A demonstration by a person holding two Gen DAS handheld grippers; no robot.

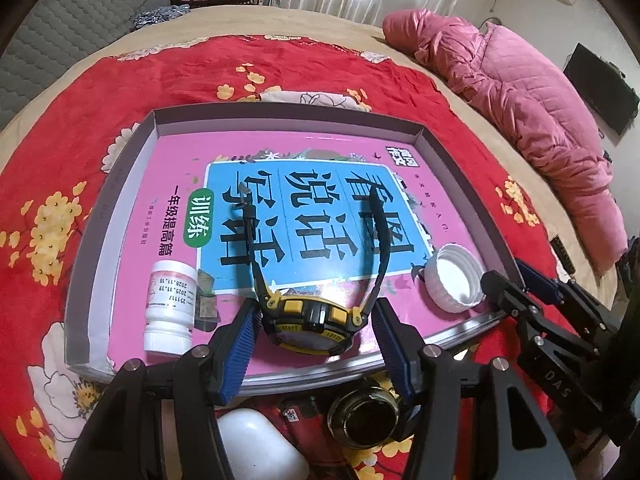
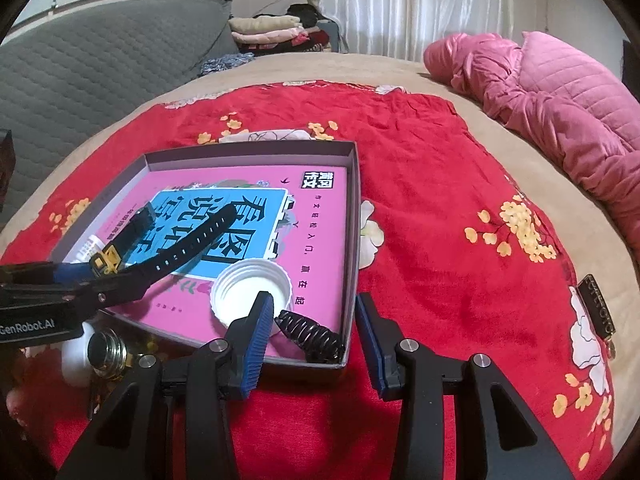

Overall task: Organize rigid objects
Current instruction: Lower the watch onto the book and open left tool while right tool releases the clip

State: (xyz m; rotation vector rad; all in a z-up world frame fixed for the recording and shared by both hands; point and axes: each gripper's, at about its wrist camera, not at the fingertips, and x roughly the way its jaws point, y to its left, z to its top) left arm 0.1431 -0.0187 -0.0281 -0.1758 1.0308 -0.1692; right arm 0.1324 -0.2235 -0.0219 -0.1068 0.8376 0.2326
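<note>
I judge the step in hand to be setting the watch (image 1: 310, 320) down in the tray (image 1: 280, 114). It rests on the pink book (image 1: 168, 168) lining the tray, near the front edge, straps reaching toward the far wall. My left gripper (image 1: 316, 344) has its jaws spread on either side of the watch body, and I see a gap at each pad, so nothing is clamped. My right gripper (image 2: 314, 330) also stands with jaws apart, straddling the tray's near right corner, gripping nothing.

Next I would back the left gripper clear of the watch without nudging it, then go for the glass jar (image 1: 364, 416) still outside the tray on the red blanket (image 1: 120, 80).

The left view alone shows the white pill bottle (image 1: 170, 312) lying in the tray; the right view alone shows a black coiled spring-like piece (image 2: 312, 336) in the corner beside the white cap (image 2: 252, 292).
</note>
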